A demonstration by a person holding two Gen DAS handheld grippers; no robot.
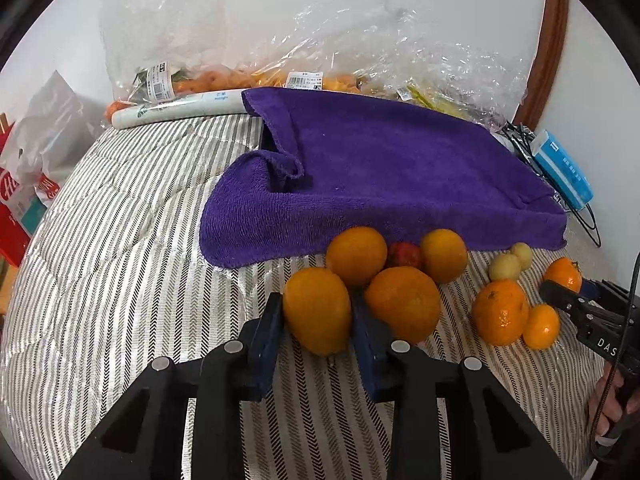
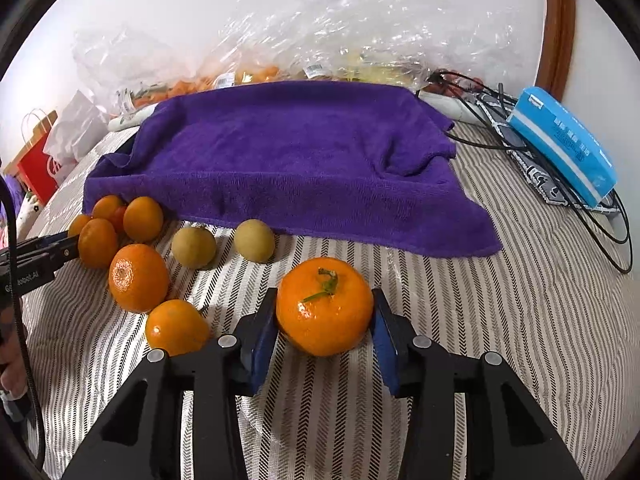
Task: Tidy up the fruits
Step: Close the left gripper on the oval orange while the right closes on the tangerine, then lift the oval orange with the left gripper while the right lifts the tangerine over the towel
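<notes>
L gripper (image 1: 318,316) is clamped on a big orange (image 1: 318,310), both blue pads against its sides, fruit resting on the striped quilt (image 1: 120,280) near its front edge. R gripper (image 2: 325,320) brackets a stemmed mandarin (image 2: 325,306); L pad touches, R pad looks just shy, so grip can't be called. Further out: more oranges w/ a red fruit (image 1: 405,254) at the purple towel (image 1: 380,168) hem, two pale yellow fruits (image 2: 224,244) between the groups. Behind the towel, clear plastic bags (image 1: 280,40) vs a white wall. Only R view shows the black cables (image 2: 560,184) and blue box (image 2: 560,140) fully; L view shows a white roll (image 1: 176,108).
</notes>
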